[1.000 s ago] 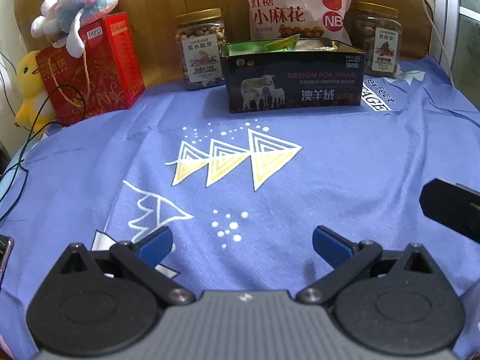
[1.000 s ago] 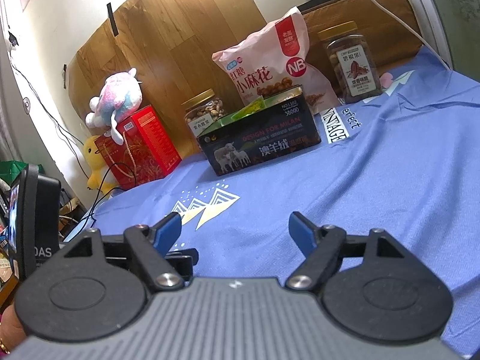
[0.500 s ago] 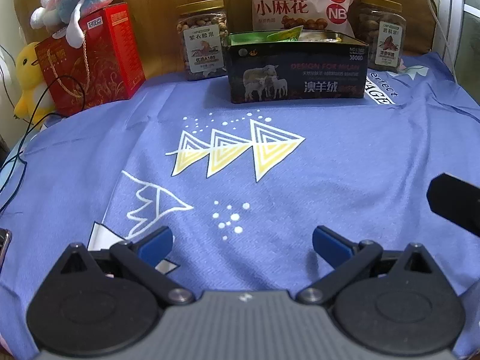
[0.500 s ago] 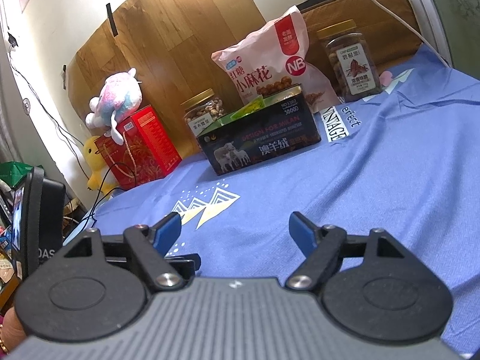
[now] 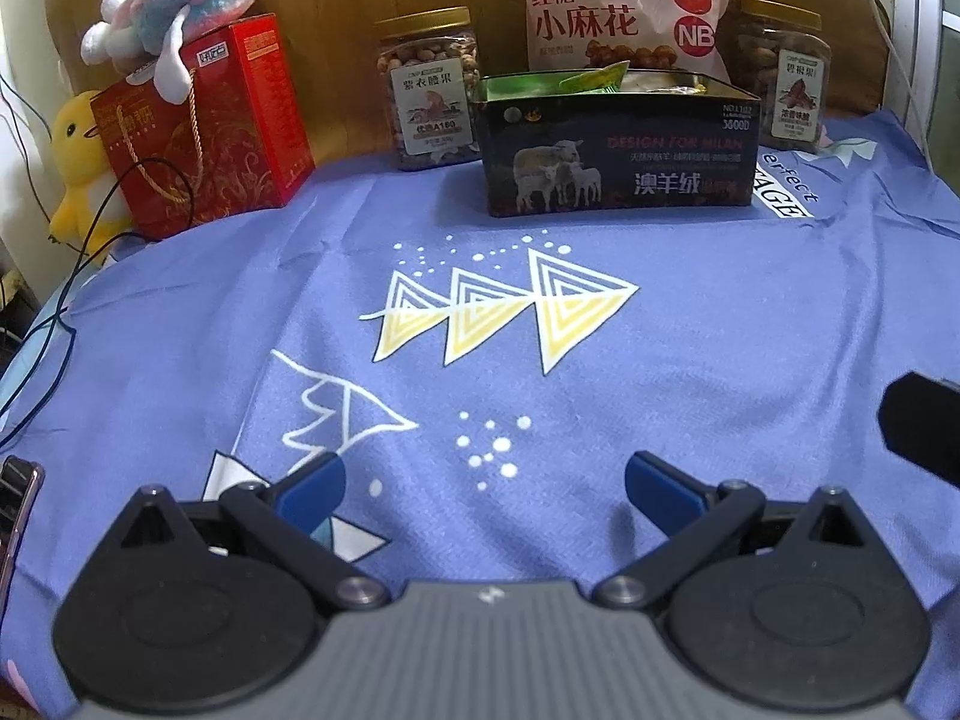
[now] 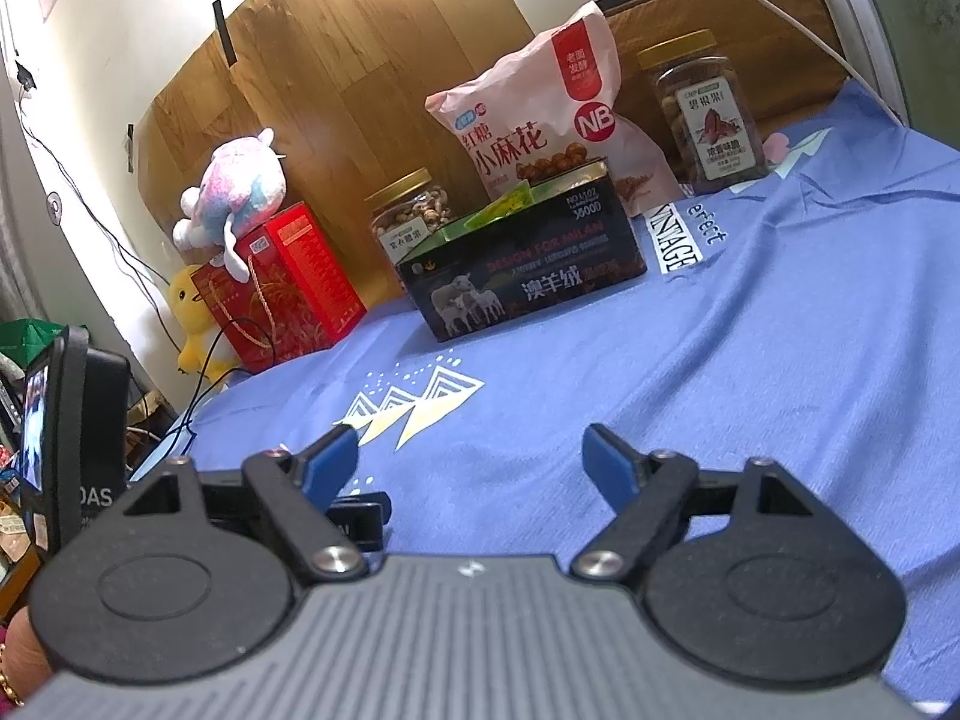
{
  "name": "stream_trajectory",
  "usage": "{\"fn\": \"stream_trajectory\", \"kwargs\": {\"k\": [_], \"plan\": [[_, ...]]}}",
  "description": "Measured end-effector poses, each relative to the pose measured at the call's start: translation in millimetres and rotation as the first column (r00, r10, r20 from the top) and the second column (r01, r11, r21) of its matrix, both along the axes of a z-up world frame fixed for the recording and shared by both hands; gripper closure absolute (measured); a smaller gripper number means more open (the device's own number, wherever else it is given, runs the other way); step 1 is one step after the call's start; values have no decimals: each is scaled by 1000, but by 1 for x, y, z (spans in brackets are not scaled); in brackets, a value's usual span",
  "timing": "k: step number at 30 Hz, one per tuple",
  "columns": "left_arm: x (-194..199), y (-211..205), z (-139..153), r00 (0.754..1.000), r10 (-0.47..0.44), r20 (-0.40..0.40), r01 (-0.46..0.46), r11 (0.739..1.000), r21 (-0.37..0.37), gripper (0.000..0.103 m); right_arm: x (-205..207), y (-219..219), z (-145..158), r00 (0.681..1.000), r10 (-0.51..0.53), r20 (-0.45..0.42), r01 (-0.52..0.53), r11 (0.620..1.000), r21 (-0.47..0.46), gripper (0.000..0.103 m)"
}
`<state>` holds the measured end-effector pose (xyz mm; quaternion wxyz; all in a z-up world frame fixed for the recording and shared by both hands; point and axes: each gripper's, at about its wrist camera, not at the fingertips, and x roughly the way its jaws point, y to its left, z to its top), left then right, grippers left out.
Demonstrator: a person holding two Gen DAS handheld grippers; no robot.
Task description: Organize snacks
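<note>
Right claw (image 6: 469, 461) just widened a bit, now fully apart, nothing between blue pads (image 6: 606, 461). Left claw (image 5: 483, 483) also apart, empty. Both low over near edge of blue cloth (image 5: 720, 360), aimed far. Slight view drift only in left wrist view; snacks unmoved. Judged: no grab started, or last item already dropped.

Dark box (image 5: 618, 150) at far centre, open top, rigid card, glossy print, green packets (image 5: 591, 79) poking out. Pink bag (image 5: 618, 6) standing behind box, crinkly plastic, puffy. 2 clear jars, gold lids: left jar (image 5: 429, 90) and right jar (image 5: 786, 75), ribbed plastic, nuts inside. Red gift bag (image 5: 210, 120) far left, stiff paper, cord handle; plush toy (image 5: 180, 6) on top, fuzzy.
</note>
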<state>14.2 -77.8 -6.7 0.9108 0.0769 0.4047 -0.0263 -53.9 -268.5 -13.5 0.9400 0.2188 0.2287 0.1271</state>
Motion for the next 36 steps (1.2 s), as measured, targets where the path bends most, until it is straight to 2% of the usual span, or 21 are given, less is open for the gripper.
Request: {"fn": "stream_trajectory", "kwargs": {"k": [9, 27, 36], "plan": [[-1, 0, 0, 1000, 1, -3, -1, 1000, 0, 0, -3, 0, 0, 1000, -23, 16, 23, 1000, -13, 14], [-1, -2, 0, 1000, 1, 11, -2, 999, 47, 0, 0, -3, -3, 1000, 3, -23, -3, 1000, 10, 14], [-4, -1, 1, 1000, 0, 10, -1, 999, 51, 0, -5, -2, 1, 1000, 3, 27, -3, 1000, 1, 15]]}}
